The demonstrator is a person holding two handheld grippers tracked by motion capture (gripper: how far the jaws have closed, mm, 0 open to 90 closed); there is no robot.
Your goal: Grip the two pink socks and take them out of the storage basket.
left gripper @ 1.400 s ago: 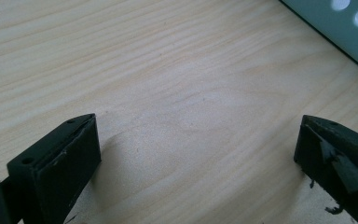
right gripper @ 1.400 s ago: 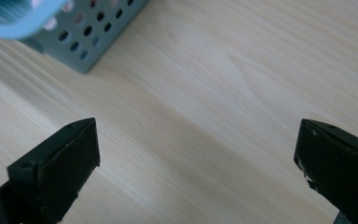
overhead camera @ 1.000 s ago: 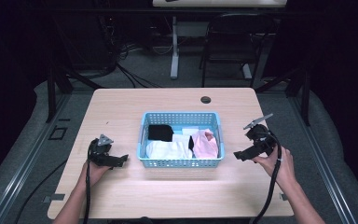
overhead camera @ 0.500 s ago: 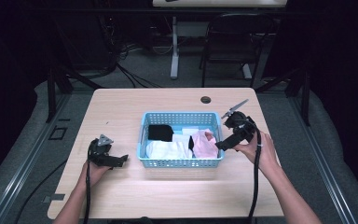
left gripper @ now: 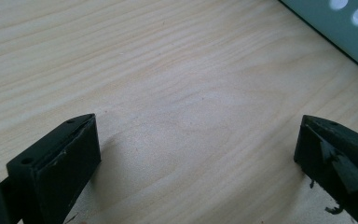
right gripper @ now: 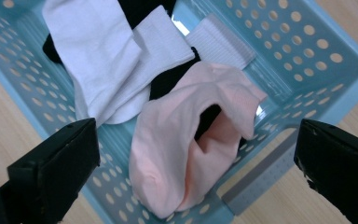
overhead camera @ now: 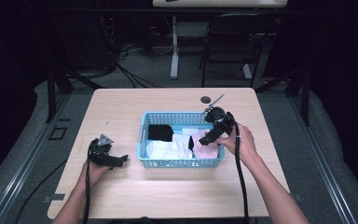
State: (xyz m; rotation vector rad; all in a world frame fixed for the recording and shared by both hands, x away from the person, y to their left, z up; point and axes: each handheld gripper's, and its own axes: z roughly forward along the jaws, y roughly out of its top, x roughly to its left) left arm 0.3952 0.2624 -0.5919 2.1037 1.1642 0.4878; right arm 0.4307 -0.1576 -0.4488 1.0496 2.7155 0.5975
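While left gripper (overhead camera: 121,159) on table (overhead camera: 168,196), both wide, empty: right gripper (right gripper: 193,154) over pink sock (right gripper: 191,154) (seemingly untouched) in basket (overhead camera: 182,163).

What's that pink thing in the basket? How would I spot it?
Find the blue basket mid-table. At its right end, under the right gripper, lies a pink sock. Its neighbours are white socks and black ones; it alone is pink.

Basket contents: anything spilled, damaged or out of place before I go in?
Nothing stands out. The blue basket sits upright on the table, with the white socks, black sock and pink sock loosely piled inside it, none over the rim.
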